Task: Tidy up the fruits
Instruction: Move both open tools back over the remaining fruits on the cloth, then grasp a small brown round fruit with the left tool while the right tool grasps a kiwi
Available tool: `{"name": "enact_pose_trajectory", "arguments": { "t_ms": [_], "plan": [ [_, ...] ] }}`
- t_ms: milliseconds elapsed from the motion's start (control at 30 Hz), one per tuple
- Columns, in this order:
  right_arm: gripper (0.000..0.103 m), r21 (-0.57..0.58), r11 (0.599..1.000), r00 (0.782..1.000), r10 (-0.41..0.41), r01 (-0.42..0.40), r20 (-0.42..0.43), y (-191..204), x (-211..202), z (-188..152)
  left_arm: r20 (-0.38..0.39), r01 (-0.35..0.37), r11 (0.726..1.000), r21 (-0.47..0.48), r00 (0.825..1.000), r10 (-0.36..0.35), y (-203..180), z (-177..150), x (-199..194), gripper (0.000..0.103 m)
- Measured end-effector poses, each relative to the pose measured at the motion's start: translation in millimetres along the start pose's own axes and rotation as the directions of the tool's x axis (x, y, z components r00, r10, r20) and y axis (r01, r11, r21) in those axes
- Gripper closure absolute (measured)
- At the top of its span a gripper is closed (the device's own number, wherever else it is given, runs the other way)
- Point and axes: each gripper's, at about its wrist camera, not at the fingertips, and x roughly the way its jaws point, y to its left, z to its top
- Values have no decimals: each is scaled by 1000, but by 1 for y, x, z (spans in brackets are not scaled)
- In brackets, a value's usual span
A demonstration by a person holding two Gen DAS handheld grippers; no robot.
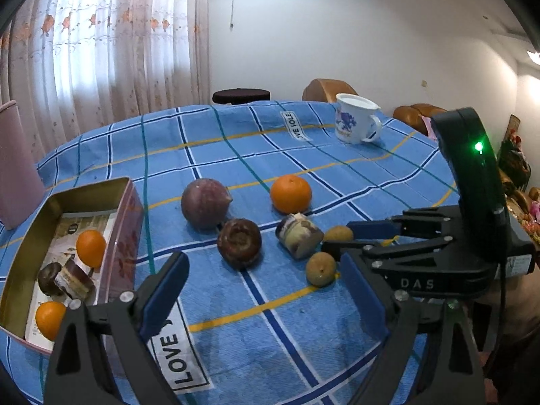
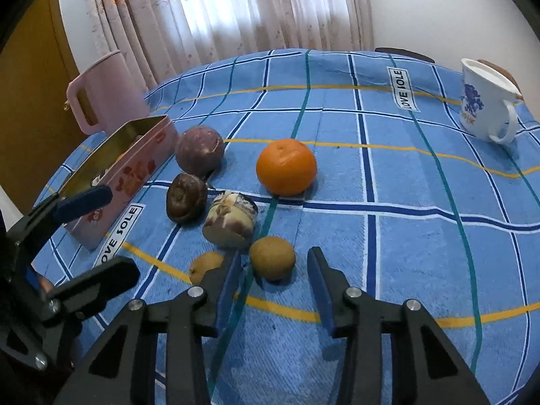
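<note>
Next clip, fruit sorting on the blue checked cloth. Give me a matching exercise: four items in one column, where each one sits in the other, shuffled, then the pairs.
Items
1. white mug with blue flowers
2. big orange on the cloth
3. small brown round fruit
4. pink jug

Places
A. just ahead of the right gripper, between its fingers' line
B. far side of the table, away from the fruit
C. behind the open tin box
D. mid-table, beside the purple round fruit

Pairs: 1-B, 2-D, 3-A, 4-C
</note>
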Motion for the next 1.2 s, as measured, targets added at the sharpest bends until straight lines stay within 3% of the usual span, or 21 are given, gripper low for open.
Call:
{"name": "enact_pose_trajectory", "arguments": {
  "t_ms": [33, 133, 233, 333, 500, 600, 733, 933, 1200],
  "plan": [
    [74, -13, 1000, 1000, -11, 11, -7, 2, 1, 1, -1, -2, 1000, 2, 1000, 2, -1, 0, 0, 11],
    [74, -32, 999, 1000, -23, 23, 6, 4, -1, 1, -13, 2, 1000, 7, 1000, -2, -2, 1, 3, 17],
    [74, -61, 992, 992, -111, 114, 56, 7, -11, -4, -25, 4, 1000, 10, 1000, -4, -5, 1, 8, 19],
    [74, -51, 982, 979, -179, 185, 99, 4, -19, -10, -56, 30, 999, 19, 998, -29, -11, 1, 13, 32],
    [74, -49, 968, 958, -237, 247, 159, 0, -34, -15, -114, 103, 995, 2, 988, -102, -21, 1, 26, 45],
    [74, -45, 970, 960, -230, 240, 159, -1, -34, -17, -142, 134, 991, -3, 981, -133, -26, 3, 35, 53],
    [74, -37, 970, 956, -229, 240, 183, -1, -38, -19, -206, 169, 985, -31, 963, -172, -27, 2, 52, 74],
    [74, -19, 978, 952, -199, 209, 231, 5, -43, -23, -182, 189, 981, -52, 964, -196, -25, 0, 45, 76],
    [74, -2, 982, 940, -182, 190, 288, 12, -49, -29, -68, 148, 988, -54, 986, -151, -15, -2, 21, 76]
  ]
}}
